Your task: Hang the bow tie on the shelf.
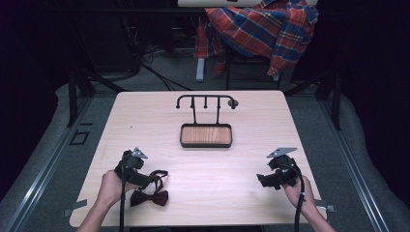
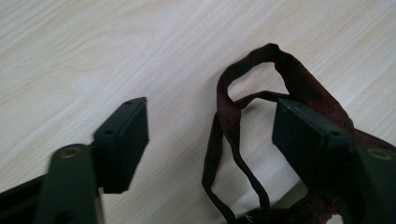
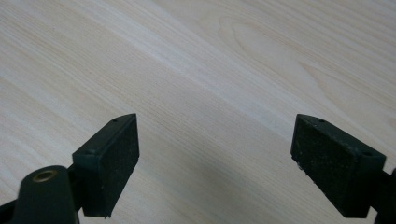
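Left gripper (image 1: 153, 180) over bow tie (image 1: 150, 197) at table (image 1: 203, 164) near-left edge; jaws apart, strap (image 2: 233, 140) loop between them, not pinched. Bow's long axis runs left-right. Right gripper (image 1: 261, 179) jaws wide apart, gripping nothing.

dark red bow tie (image 1: 150, 197), flat on table; strap (image 2: 243, 140) looped

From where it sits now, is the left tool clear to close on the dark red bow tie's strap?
Probably yes. The left tool stands open over the dark red fabric bow tie, with its thin looped strap lying between the jaws on the bare light wooden table; nothing else is in the way.
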The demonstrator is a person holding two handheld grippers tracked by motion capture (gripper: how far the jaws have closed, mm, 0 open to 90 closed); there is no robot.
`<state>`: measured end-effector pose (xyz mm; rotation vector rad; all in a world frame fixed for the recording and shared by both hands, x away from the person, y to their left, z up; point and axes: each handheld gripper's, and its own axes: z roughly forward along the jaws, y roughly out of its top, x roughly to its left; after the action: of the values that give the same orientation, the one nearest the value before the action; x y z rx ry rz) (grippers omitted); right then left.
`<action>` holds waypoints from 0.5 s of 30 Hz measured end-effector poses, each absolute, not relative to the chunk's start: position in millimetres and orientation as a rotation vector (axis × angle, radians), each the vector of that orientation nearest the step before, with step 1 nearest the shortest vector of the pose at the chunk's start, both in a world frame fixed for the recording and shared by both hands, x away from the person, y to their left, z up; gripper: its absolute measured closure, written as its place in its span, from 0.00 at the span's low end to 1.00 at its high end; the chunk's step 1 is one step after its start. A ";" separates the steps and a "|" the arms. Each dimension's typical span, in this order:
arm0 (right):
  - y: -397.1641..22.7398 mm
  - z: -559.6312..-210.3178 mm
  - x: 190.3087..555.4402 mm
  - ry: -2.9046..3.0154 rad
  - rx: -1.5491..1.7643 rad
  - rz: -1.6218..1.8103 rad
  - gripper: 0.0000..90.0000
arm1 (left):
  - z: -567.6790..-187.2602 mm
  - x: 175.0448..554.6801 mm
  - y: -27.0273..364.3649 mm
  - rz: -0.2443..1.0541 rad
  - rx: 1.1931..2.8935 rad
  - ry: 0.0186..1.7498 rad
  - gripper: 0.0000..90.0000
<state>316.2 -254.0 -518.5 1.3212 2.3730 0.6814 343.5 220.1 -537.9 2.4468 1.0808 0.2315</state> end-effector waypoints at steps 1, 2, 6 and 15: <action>-253.4 -518.9 316.8 2.377 1.313 0.676 0.17 | -538.9 343.1 219.6 0.222 2.457 1.072 0.35; -252.2 -518.6 316.7 2.379 1.314 0.674 0.17 | -539.6 342.5 219.1 0.222 2.464 1.062 0.39; -249.8 -518.5 317.1 2.389 1.298 0.675 0.17 | -541.6 340.8 213.9 0.221 2.482 1.015 0.52; -251.6 -519.3 317.5 2.386 1.305 0.674 0.17 | -543.4 344.2 202.7 0.196 2.514 0.945 0.65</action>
<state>317.5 -251.6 -519.3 1.3051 2.3863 0.6736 344.2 202.7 -543.4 2.5138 0.9448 0.1962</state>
